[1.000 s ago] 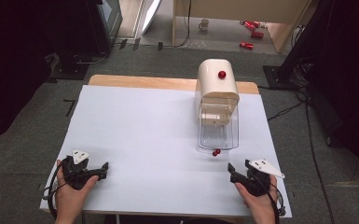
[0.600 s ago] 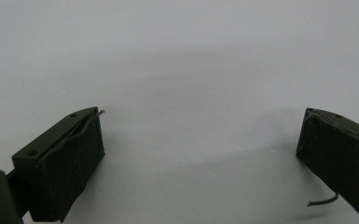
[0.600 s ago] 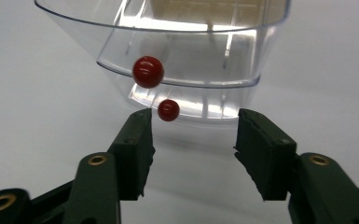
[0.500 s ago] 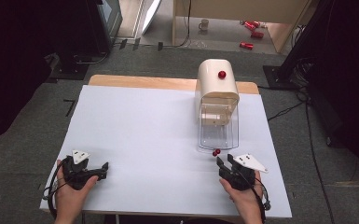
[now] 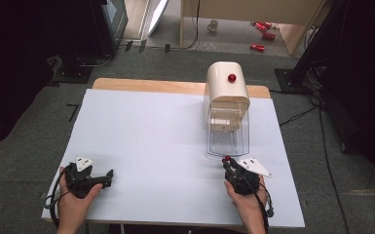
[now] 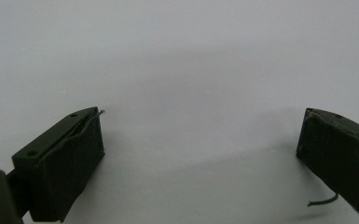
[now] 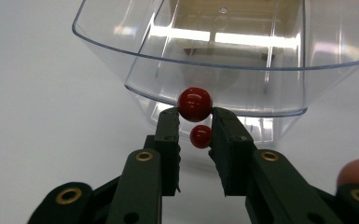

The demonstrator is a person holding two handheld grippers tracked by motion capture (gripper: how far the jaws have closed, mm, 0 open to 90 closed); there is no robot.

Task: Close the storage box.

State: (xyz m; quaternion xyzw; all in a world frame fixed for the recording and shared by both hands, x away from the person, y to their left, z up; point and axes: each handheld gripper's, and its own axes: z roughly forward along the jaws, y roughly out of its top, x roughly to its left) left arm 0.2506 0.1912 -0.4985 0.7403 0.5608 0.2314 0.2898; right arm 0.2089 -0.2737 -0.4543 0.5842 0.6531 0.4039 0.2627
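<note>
While the left gripper (image 5: 108, 173) rests wide apart on the white table (image 5: 146, 136), the right gripper (image 7: 195, 116) seemingly pinches a glossy red ball (image 7: 195, 104) beside the clear plastic bin (image 7: 224, 56).

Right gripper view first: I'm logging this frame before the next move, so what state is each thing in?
Red knob: between the right gripper's jaw tips, at the clear drawer's front.
Clear drawer: pulled out of the cream dispenser, looks empty.
Right gripper: jaws nearly closed around the knob.
Left gripper: jaws wide open, empty, over the white table.
</note>
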